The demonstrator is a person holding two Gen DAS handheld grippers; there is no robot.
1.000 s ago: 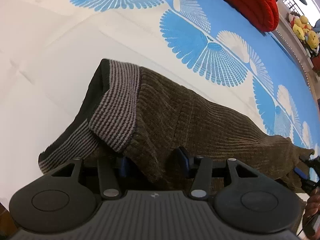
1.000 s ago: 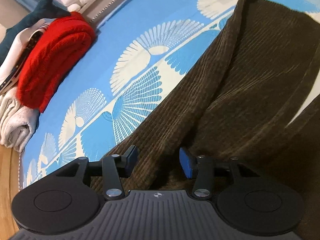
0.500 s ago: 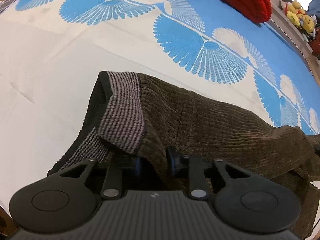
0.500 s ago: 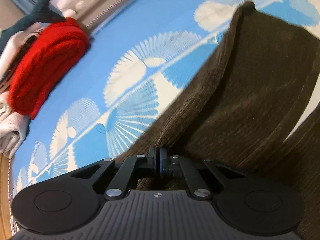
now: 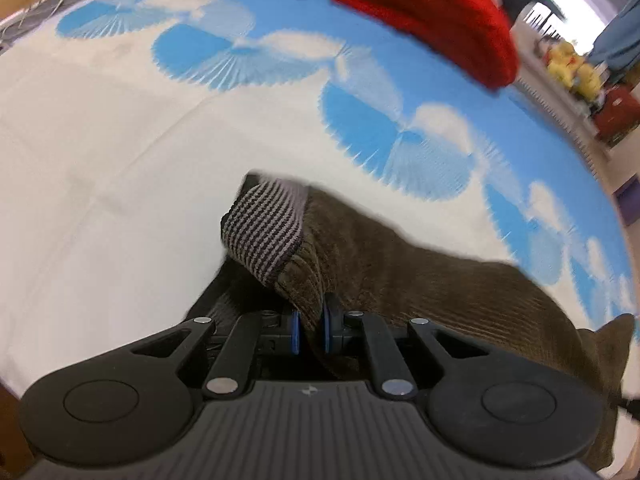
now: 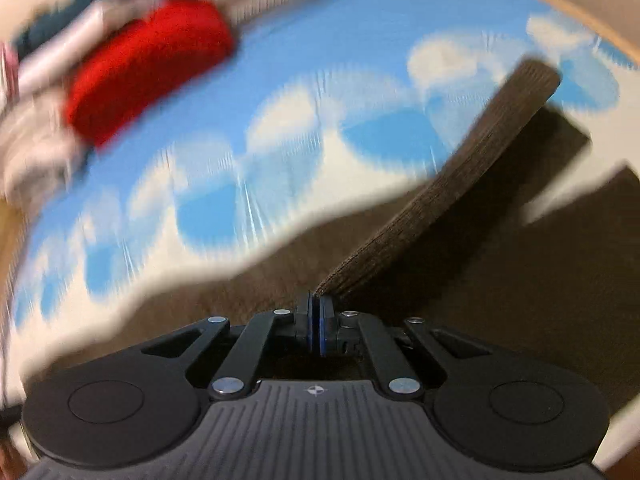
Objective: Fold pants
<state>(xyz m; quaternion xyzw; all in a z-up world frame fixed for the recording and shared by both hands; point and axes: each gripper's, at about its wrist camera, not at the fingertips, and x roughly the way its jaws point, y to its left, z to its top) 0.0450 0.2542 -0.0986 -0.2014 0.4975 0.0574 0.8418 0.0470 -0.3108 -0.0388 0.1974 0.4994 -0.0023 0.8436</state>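
Up close in the left wrist view, the left gripper has its two blue-padded jaws closing on a fold of the pants, with the brown corduroy pinched between them. One pair of pants lies on the bedsheet, a smooth cloth, white near the camera and blue with white fan shapes farther off. The pants are ribbed and soft; their waistband is a knitted strip with fine grey and black stripes, folded over. One thick red folded blanket sits at the far edge.

Next, the right wrist view is blurred. The right gripper has its jaws pressed together on a thin edge of the same pants, and a ribbed strip of the cloth rises stiffly from the jaws toward the upper right. The red blanket shows at the upper left, beside a pale pile too smeared to identify.
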